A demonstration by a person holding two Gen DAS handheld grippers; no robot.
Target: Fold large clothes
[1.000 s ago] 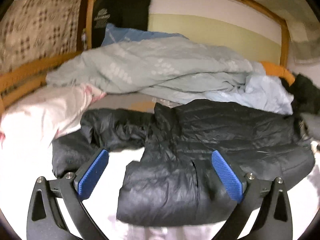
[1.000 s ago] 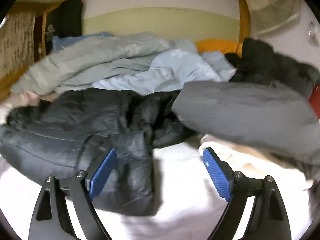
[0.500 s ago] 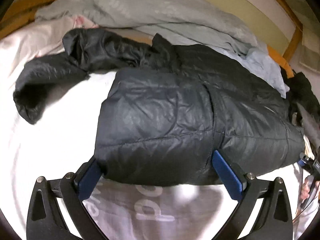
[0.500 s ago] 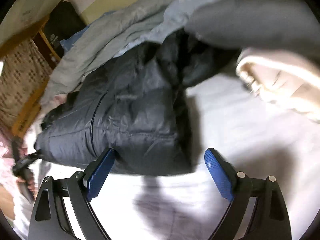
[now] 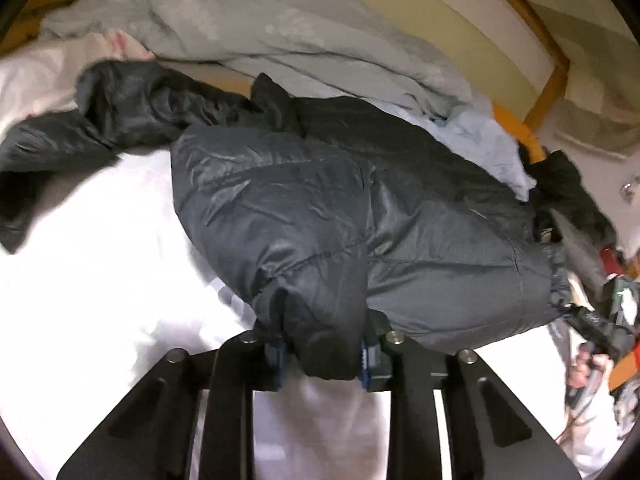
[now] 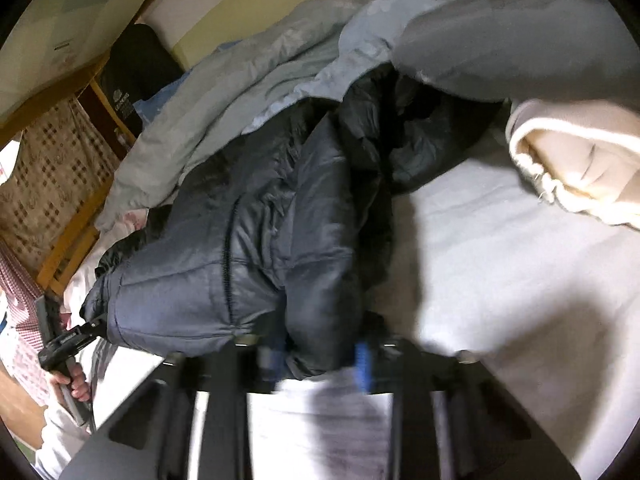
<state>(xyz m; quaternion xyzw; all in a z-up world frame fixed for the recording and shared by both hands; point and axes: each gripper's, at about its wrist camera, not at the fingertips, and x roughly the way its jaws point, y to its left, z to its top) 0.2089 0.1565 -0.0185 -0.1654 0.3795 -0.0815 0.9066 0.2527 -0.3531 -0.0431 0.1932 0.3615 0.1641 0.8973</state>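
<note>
White bed sheet (image 5: 100, 300) spans the near field in both views. Grey duvet (image 5: 260, 28) lies bunched along the far side against the wooden bed frame (image 5: 556, 76). Black puffer jacket (image 5: 400, 216) lies across the sheet, hem towards me, zip running up the front; one sleeve (image 5: 72, 148) trails off to the left in my left view. Grey garment (image 6: 520, 36) and cream garment (image 6: 576, 168) sit at the upper right of my right view, just beside the jacket's far end.

My left gripper (image 5: 322, 354): jaws have just been closing and now pinch a bunched fold of the jacket hem, blue pads pressed in on both sides. My right gripper (image 6: 320, 356): jaws likewise just closing, clamped on the hem at the other corner; frame blurred, but fabric fills the gap between the pads.
</note>
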